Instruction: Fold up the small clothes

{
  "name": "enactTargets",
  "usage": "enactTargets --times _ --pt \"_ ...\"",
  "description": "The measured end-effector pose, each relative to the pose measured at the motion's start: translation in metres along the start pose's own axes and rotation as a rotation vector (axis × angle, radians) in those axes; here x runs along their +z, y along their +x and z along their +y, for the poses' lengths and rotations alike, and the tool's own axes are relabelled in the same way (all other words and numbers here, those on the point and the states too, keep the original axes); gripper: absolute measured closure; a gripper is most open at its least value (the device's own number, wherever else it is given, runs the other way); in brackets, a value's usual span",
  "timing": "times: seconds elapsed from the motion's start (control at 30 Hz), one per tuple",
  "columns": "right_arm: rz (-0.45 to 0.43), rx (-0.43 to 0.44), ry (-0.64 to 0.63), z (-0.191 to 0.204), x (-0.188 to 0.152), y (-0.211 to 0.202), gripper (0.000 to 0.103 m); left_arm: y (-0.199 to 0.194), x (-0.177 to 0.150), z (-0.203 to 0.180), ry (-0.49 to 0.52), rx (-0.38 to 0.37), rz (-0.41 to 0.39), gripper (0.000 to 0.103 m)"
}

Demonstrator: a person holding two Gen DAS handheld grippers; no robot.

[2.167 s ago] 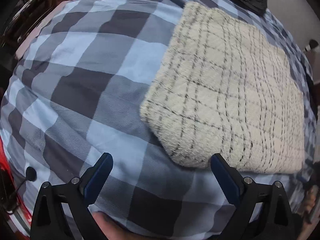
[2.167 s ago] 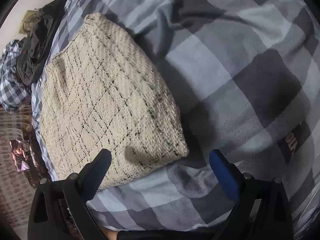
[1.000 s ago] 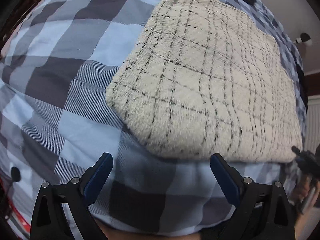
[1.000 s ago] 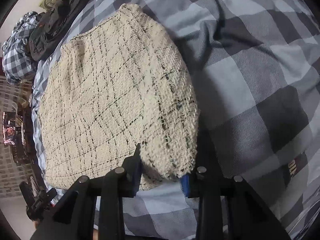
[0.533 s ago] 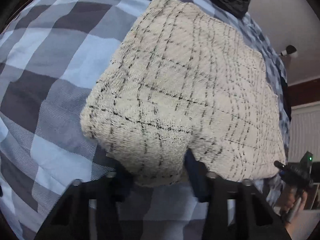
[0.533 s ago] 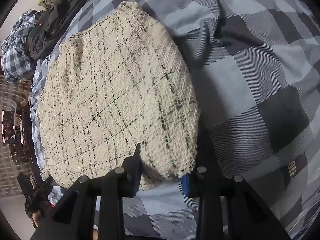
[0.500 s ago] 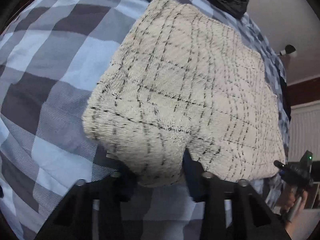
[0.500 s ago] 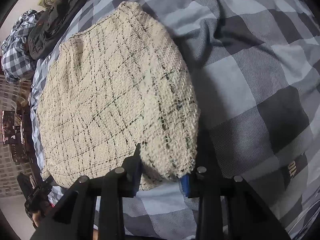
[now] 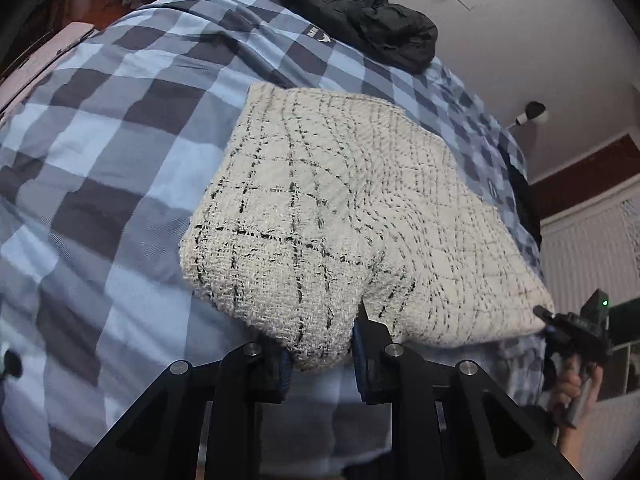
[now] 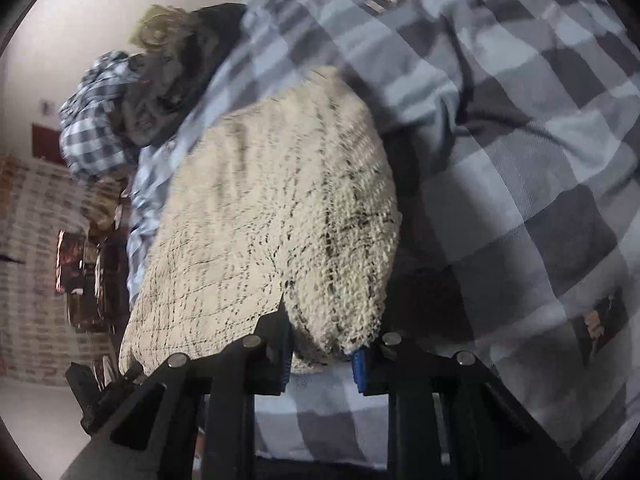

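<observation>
- The garment [image 9: 340, 208] lies on the bed cover [image 9: 104, 168], its near edge raised off the cover.
- The left gripper [image 9: 320, 354] grips the near left corner of the garment; the right gripper [image 10: 322, 354] grips the near right corner — each corner sits between the two fingers.
- In the left wrist view the right gripper [image 9: 576, 332] shows at the garment's right corner, with the hand [image 9: 570, 386] below it.
- Behind the garment, at the far edge of the bed, lies a heap of clothes [image 9: 360, 4] — in the right wrist view it sits to the upper left of the garment.
- A shirt [image 10: 96, 116] lies to the left of that heap.
</observation>
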State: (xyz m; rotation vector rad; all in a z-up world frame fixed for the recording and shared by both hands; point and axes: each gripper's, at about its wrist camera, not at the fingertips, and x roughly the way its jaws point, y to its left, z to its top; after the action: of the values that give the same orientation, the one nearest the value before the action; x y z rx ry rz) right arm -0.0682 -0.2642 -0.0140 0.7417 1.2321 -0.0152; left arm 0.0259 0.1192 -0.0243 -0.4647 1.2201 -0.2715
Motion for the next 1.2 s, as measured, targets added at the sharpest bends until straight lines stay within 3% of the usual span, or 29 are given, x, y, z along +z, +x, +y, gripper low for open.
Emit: enactTargets --times 0.13,0.3,0.47,0.6,0.77,0.9,1.07,1.2 --pt "0.006 0.013 -0.05 0.015 -0.016 -0.028 0.084 -0.017 -0.018 -0.003 -0.023 0.022 0.078 0.081" --pt "0.062 0.047 -0.101 0.014 -0.043 -0.056 0.084 -0.05 -0.054 -0.005 0.025 -0.011 0.132 0.081" --pt "0.118 0.105 -0.05 -0.013 -0.065 -0.07 0.084 -0.065 -0.085 0.01 -0.039 -0.057 0.192 0.081" --pt "0.159 0.108 0.002 -0.018 -0.063 -0.057 0.084 -0.057 -0.08 0.01 -0.077 -0.075 0.199 0.081" --pt "0.126 0.204 0.124 -0.016 -0.021 -0.048 0.084 -0.043 -0.028 0.02 -0.161 -0.13 0.14 0.081" --pt "0.08 0.229 0.216 -0.007 0.033 -0.018 0.084 -0.011 0.041 0.029 -0.242 -0.133 0.054 0.081" --pt "0.079 0.171 0.332 -0.002 0.086 0.043 0.085 0.058 0.104 0.043 -0.337 -0.076 0.024 0.081" --pt "0.078 0.099 0.351 -0.003 0.113 0.092 0.085 0.113 0.12 0.054 -0.329 -0.003 0.056 0.081"
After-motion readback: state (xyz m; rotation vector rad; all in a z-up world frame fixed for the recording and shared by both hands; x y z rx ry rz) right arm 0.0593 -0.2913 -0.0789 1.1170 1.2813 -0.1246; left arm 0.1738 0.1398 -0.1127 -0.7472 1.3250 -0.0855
